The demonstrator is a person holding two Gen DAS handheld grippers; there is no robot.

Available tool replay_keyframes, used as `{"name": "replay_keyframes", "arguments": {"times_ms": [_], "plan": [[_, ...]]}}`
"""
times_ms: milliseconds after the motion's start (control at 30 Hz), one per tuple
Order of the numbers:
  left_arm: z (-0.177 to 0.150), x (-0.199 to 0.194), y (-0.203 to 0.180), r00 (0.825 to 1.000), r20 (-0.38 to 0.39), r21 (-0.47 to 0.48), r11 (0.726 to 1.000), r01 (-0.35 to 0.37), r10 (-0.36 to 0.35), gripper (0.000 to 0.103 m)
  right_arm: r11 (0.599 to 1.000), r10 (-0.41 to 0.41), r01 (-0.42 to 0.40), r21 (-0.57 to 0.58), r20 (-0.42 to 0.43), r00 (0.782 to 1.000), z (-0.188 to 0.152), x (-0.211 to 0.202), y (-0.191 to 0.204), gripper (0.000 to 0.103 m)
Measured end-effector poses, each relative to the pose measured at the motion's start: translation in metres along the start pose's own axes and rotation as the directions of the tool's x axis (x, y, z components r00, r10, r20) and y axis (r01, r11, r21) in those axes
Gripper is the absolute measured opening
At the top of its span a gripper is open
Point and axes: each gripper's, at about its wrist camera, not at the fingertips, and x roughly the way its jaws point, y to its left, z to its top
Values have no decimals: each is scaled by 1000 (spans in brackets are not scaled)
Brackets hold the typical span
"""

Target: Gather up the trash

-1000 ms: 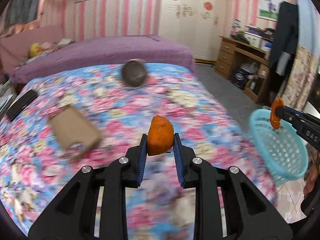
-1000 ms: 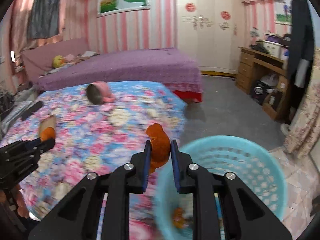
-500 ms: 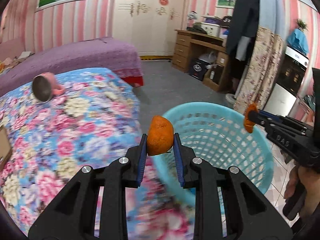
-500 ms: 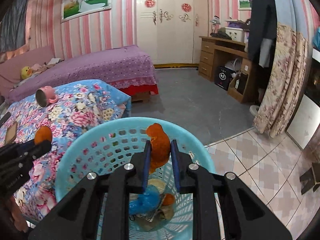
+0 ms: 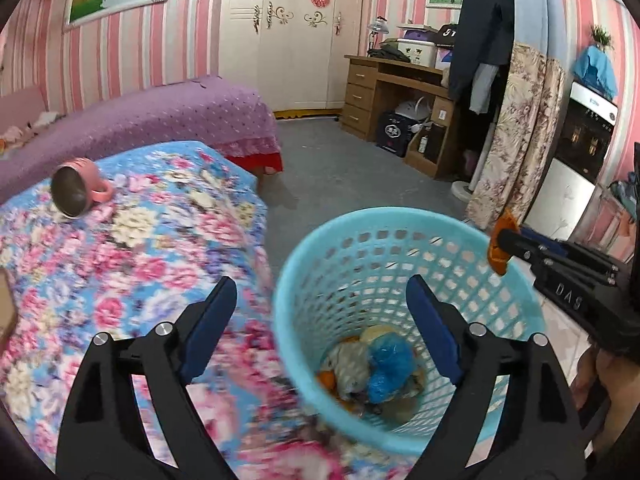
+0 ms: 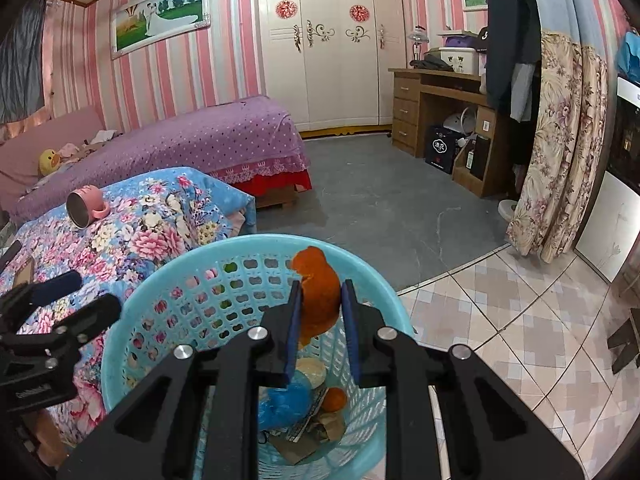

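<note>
Pink-and-white striped walls [image 6: 168, 76] close the room far ahead of the tongs, carrying a framed landscape picture [image 6: 160, 16] up to the left and a tall cream wardrobe [image 6: 332, 52] with red round ornaments straight ahead. A bed under a purple dotted cover [image 6: 208, 140] stands ahead to the left, with a floral-quilted bed [image 6: 152, 224] nearer on that side. To the right are a wooden desk [image 6: 432, 100] with drawers, a flowered curtain [image 6: 560, 160], grey floor [image 6: 380, 208] and pale tiles [image 6: 520, 320] nearest.
</note>
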Motion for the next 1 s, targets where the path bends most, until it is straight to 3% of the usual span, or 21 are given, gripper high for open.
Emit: {"name": "replay_keyframes", "arguments": {"times_ms": [67,300,367,433,500,633,733,1000], "plan": [[-1,-9,10,999,19,7,999,-40,40,92,1000,-1,1,-2,4,1000,0,1,3,20],[-3,-46,44,990,62,-5,992,-130,130,97,1000,8,-7,-27,3,1000,5,7,29,22],[-3,-58,52,987,75,-11,990,-140,140,97,999,11,-11,-40,-3,1000,5,9,36,36],[-4,-71,60,986,85,-20,990,-143,144,97,999,0,0,-50,-3,1000,6,9,44,74],[-4,-83,68,985,94,-29,989,-145,148,97,998,-4,4,-59,-5,1000,6,8,50,76],[-8,-110,84,982,114,-51,988,-146,151,97,998,-5,4,-66,-18,1000,8,2,58,93],[-13,-131,95,976,131,-54,984,-167,173,97,998,18,-16,-66,30,999,15,-21,69,99],[-27,-192,134,958,162,-114,969,-220,236,98,993,91,-80,-85,133,987,26,-82,118,99]]}}
